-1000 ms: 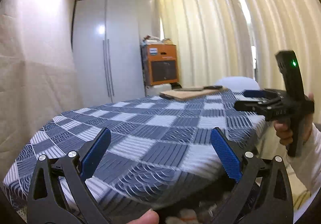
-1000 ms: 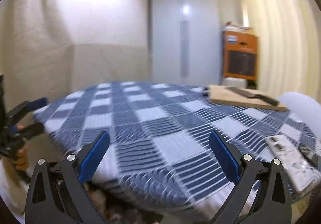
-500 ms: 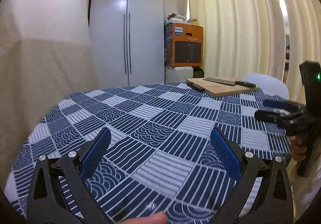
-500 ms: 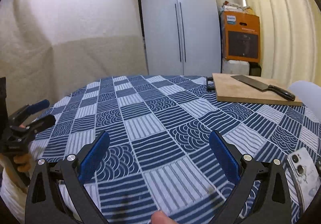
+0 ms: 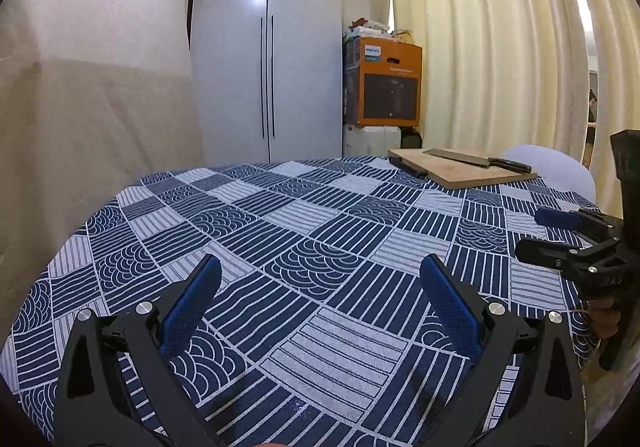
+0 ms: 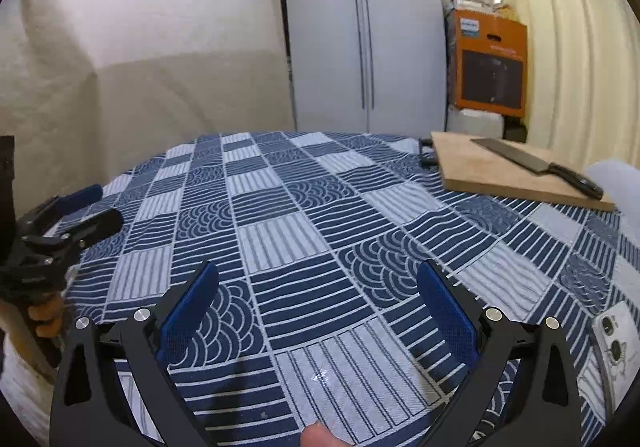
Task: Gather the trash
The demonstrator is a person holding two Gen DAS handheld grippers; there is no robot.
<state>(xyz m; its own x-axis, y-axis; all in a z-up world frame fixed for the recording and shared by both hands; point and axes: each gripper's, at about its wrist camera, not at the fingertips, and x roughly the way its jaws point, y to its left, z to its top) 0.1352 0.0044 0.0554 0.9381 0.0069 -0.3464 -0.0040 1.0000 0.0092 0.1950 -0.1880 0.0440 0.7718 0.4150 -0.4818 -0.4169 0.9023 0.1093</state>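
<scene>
While both tools hover over the near edge of the worktop point(image 5: 304, 207), the left tool point(image 5: 320, 299) has its blue pads spread wide apart with nothing between them, and the right tool point(image 6: 318, 299) is just as wide and just as empty. No trash can be made out anywhere on the blue-and-white patterned cloth point(image 6: 280, 207) — so the task's thing cannot be placed relative to either tool. At the far right of the worktop lies a wooden cutting board point(image 6: 508, 175) with a cleaver point(image 6: 532, 165) resting on it, well apart from both tools. A white phone point(image 6: 618, 339) lies near the right edge, just beside the right tool's right finger. Behind the worktop stand a white cabinet point(image 5: 266, 47) and an orange box point(image 5: 390, 83) — beside pale curtains point(image 5: 500, 47).
</scene>
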